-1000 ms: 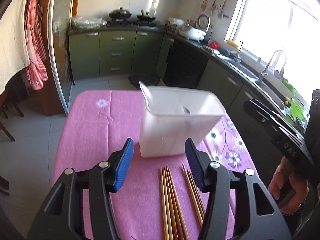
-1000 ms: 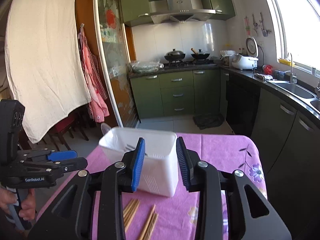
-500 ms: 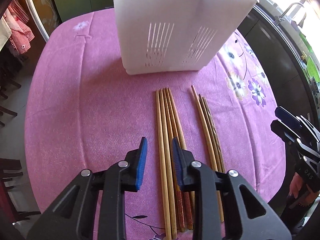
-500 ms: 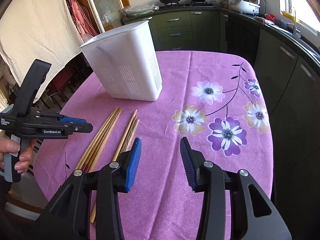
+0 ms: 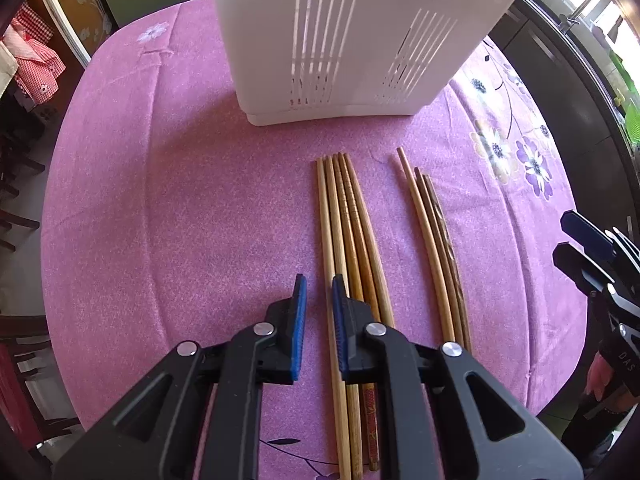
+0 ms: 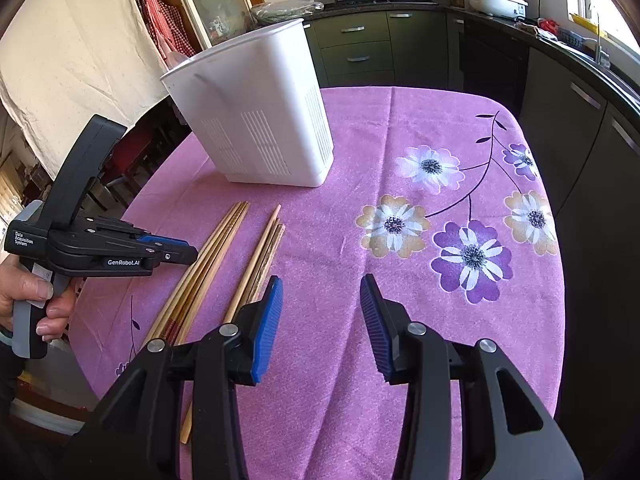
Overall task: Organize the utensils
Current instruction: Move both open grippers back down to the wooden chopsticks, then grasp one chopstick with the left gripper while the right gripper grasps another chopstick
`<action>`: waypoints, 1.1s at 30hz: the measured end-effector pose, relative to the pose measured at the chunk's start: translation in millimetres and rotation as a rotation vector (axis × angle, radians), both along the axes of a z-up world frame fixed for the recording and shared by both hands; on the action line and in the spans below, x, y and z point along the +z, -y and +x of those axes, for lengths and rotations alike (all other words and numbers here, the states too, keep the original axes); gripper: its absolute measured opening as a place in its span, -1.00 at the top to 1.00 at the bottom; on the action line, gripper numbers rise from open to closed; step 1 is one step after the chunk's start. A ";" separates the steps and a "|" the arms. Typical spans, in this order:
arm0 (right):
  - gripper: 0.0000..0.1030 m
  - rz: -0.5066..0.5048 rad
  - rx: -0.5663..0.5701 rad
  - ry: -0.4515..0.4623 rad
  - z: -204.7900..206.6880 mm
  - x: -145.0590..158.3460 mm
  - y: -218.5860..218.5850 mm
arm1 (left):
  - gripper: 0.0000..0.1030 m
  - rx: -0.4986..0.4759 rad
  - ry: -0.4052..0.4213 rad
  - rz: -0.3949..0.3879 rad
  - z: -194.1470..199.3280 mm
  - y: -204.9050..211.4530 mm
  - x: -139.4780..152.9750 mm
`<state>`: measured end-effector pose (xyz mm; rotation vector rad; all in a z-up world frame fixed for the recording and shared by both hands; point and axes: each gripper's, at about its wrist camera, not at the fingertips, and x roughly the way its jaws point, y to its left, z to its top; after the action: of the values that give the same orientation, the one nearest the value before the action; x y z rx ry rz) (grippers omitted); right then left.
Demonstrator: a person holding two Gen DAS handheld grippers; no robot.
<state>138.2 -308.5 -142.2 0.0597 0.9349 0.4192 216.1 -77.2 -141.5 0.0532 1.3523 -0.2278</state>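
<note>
The left tool (image 5: 319,304) points down over the counter (image 5: 160,208). Its jaws have just been closing to a narrow gap with only cloth between them, the nearest chopsticks (image 5: 344,240) just right of its tip. A second bunch of chopsticks (image 5: 436,248) lies further right, the white basket (image 5: 352,36) ahead. The right tool (image 6: 320,312) is half open and empty. Closing here may grab nothing or nudge the bunch apart. A second ago both tools were higher, facing the kitchen.

Pink flowered tablecloth (image 5: 180,200), white slotted bin (image 5: 360,32), tan chopsticks (image 5: 344,216)
</note>
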 end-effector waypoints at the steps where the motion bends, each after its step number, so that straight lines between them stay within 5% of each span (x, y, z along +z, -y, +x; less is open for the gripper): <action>1: 0.20 -0.001 -0.001 -0.001 0.0 -0.3 0.2 | 0.75 -0.003 -0.001 0.001 0.1 1.9 -0.2; 20: 0.20 -0.043 0.055 -0.051 1.7 -6.2 -16.4 | 0.82 -0.013 -0.002 0.105 3.5 -0.2 -8.4; 26: 0.22 -0.044 0.099 -0.143 17.2 -14.0 -35.3 | 0.86 0.031 0.023 0.077 2.3 -22.0 -6.7; 33: 0.66 -0.052 0.142 -0.275 39.0 -34.3 -62.7 | 0.87 0.043 0.145 0.059 -13.2 -34.9 18.8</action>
<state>177.2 -245.8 -176.5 0.0031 1.2255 0.5262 202.9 -42.3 -122.6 0.0879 1.2141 -0.1447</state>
